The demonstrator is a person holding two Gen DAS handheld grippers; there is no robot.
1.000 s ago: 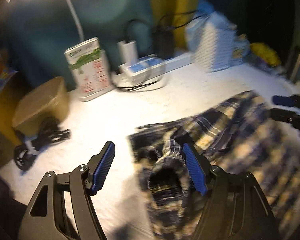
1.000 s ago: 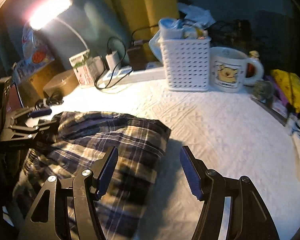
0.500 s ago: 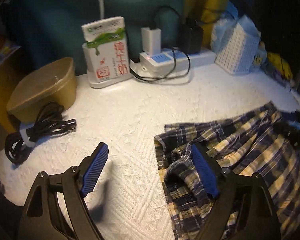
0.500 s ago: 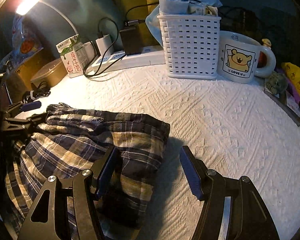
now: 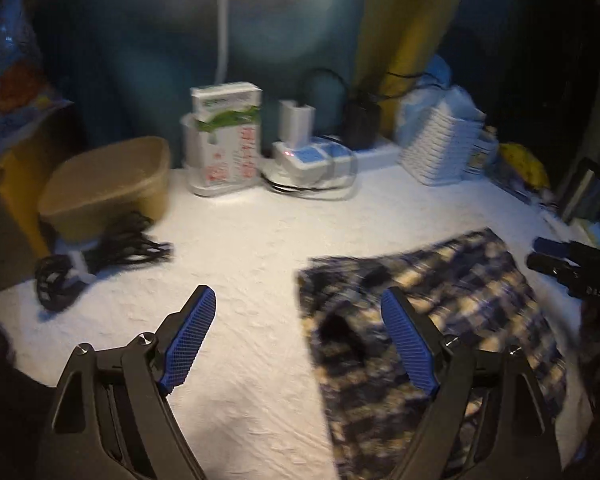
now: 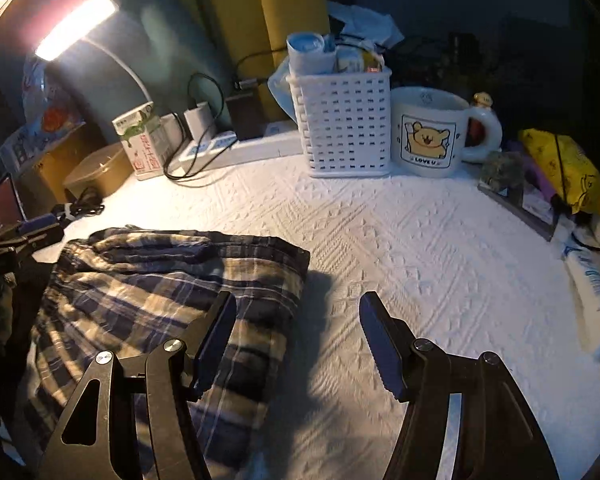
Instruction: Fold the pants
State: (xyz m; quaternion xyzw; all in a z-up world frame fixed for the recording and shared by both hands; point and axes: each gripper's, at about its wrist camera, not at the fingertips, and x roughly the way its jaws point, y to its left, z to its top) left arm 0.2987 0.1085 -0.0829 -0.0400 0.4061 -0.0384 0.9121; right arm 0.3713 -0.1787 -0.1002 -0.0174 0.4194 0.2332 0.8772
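The plaid pants [image 6: 148, 292], blue and cream, lie folded in a flat pile on the white textured cloth [image 6: 420, 248]. In the left wrist view the pants [image 5: 440, 280] are blurred. My left gripper [image 5: 296, 304] hangs open above their left edge, with only bare cloth between its fingers and its right finger over the fabric. My right gripper [image 6: 298, 304] is open at their right edge, its left finger above the plaid, gripping nothing. Each gripper shows in the other's view: the right gripper [image 5: 556, 256] at the far right, the left gripper [image 6: 36, 226] at the far left.
Along the back stand a brown lidded bowl [image 5: 104, 188], a coiled black cable [image 5: 96, 256], a carton [image 5: 226, 136], a power strip [image 5: 316, 156], a white basket [image 6: 342, 128] and a bear mug [image 6: 432, 132]. A lit lamp [image 6: 76, 26] hangs over them. A yellow bag [image 6: 564, 172] lies far right.
The bunched fabric at my left gripper's right finger has dropped flat onto the pile. That gripper's jaws widened and it drew back and up. The right gripper ends about where it was.
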